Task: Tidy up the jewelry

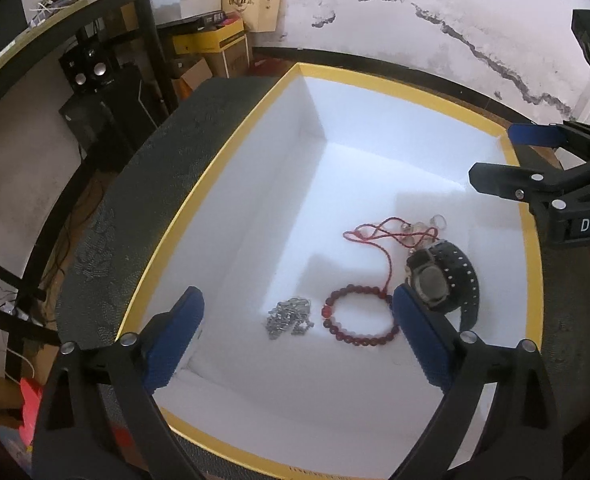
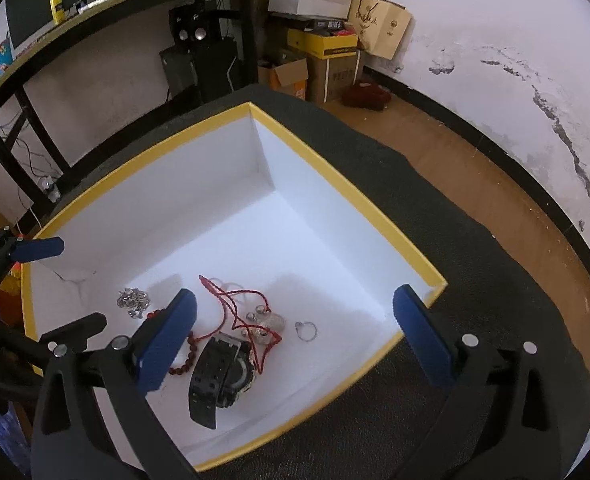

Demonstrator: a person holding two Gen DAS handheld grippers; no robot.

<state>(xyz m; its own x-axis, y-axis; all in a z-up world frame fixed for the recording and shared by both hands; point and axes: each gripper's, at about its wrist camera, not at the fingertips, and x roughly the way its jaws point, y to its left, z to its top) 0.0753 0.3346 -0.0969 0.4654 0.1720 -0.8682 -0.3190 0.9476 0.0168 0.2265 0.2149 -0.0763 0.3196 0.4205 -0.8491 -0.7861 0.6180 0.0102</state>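
**Jewelry gathered in one white box, both tools spread wide**

Left wrist view: one box [image 1: 375, 84] with a yellow rim and white inside is seen on a dark-covered bench [image 1: 127, 216]. On its floor four pieces are counted: one silver chain [image 1: 289, 318] in a heap, one dark red bead bracelet [image 1: 359, 314] just beside it, one red cord necklace [image 1: 387, 236] and one black watch [image 1: 441, 276]. The left tool [image 1: 297, 338] is held above the box with its two blue pads wide apart and nothing between them. The right tool [image 1: 511, 156] is seen at the right edge, also spread.

Right wrist view: the right tool [image 2: 295, 340] stands open over the watch [image 2: 221, 376], gripping nothing. One thin metal ring [image 2: 306, 331] lies near the cord necklace [image 2: 235, 308]. The chain [image 2: 134, 301] lies apart to the left.
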